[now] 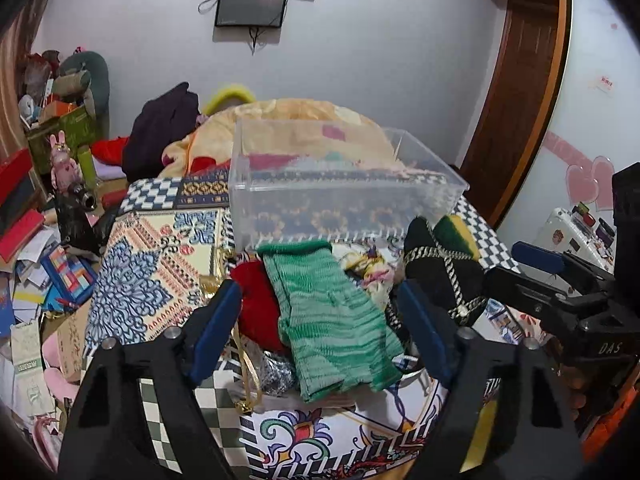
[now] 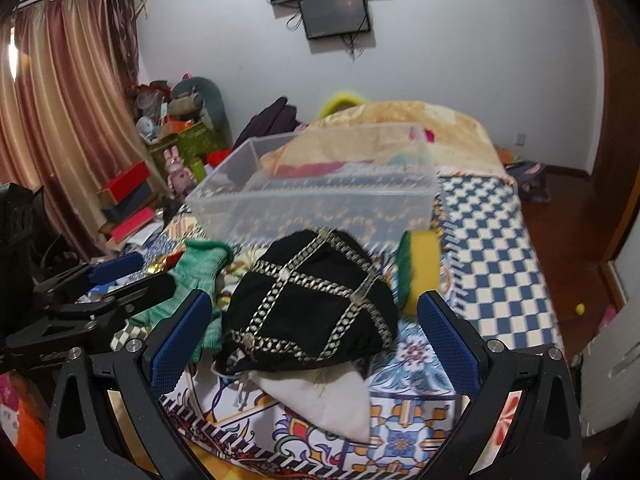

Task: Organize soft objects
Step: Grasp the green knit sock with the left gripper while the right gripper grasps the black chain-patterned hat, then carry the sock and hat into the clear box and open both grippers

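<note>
Where both hand-held grippers gape, patterned bedspread (image 1: 160,264), clear bin (image 1: 340,196), cluttered bedroom.

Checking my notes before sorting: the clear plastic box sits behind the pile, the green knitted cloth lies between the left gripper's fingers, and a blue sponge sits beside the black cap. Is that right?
One error: the sponge is yellow with a green edge, not blue, as the right wrist view shows. The clear plastic box does sit behind the pile, the green knitted cloth lies between the left gripper's fingers, and the sponge sits beside the black cap.

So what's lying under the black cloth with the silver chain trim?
A white fabric piece sticks out from beneath the black cloth, on the patterned bedspread. How far it runs underneath, and whether anything else lies there, is covered.
</note>
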A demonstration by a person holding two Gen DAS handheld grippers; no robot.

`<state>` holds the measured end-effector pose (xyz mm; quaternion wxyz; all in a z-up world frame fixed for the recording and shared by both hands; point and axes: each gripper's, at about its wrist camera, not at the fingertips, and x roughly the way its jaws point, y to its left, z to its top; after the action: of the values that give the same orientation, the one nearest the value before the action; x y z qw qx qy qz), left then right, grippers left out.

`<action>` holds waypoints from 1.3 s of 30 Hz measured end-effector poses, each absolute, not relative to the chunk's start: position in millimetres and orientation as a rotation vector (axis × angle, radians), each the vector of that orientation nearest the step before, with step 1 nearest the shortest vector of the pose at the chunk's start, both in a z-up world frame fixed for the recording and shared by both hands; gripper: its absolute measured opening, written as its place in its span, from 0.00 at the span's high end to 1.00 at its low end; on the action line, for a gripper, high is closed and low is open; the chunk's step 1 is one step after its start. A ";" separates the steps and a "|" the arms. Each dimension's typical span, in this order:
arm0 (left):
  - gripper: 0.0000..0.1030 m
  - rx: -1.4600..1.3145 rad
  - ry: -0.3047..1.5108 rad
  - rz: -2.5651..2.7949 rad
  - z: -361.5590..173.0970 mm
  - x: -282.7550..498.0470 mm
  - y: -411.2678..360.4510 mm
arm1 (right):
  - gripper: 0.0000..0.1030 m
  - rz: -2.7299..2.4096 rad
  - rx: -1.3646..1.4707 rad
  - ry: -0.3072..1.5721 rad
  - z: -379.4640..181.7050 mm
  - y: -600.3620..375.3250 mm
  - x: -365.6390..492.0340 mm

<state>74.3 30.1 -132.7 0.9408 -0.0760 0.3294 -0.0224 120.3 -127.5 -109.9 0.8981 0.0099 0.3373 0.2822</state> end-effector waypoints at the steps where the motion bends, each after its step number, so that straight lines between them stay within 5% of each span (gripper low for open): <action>1: 0.29 -0.152 0.677 -0.051 -135.5 74.2 29.3 | 0.02 0.595 0.020 0.707 -112.4 -125.6 120.8; 5: 0.40 -0.150 0.706 -0.072 -143.7 76.8 28.1 | 0.08 0.621 0.009 0.735 -122.7 -117.1 124.3; 10: 0.67 -0.150 0.736 -0.097 -151.1 80.1 26.0 | 0.27 0.608 -0.011 0.762 -132.2 -112.1 126.5; 21: 0.84 -0.143 0.682 -0.122 -137.5 70.6 22.1 | 0.76 0.599 -0.040 0.738 -128.2 -112.6 125.2; 39: 0.86 -0.125 0.491 -0.087 -71.8 73.4 32.2 | 0.81 0.592 -0.007 0.532 -64.1 -135.2 116.1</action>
<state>73.4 32.2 -71.8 0.9671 -0.0618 0.2430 -0.0432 116.1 -135.2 -64.1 0.9219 -0.0034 0.2590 0.2882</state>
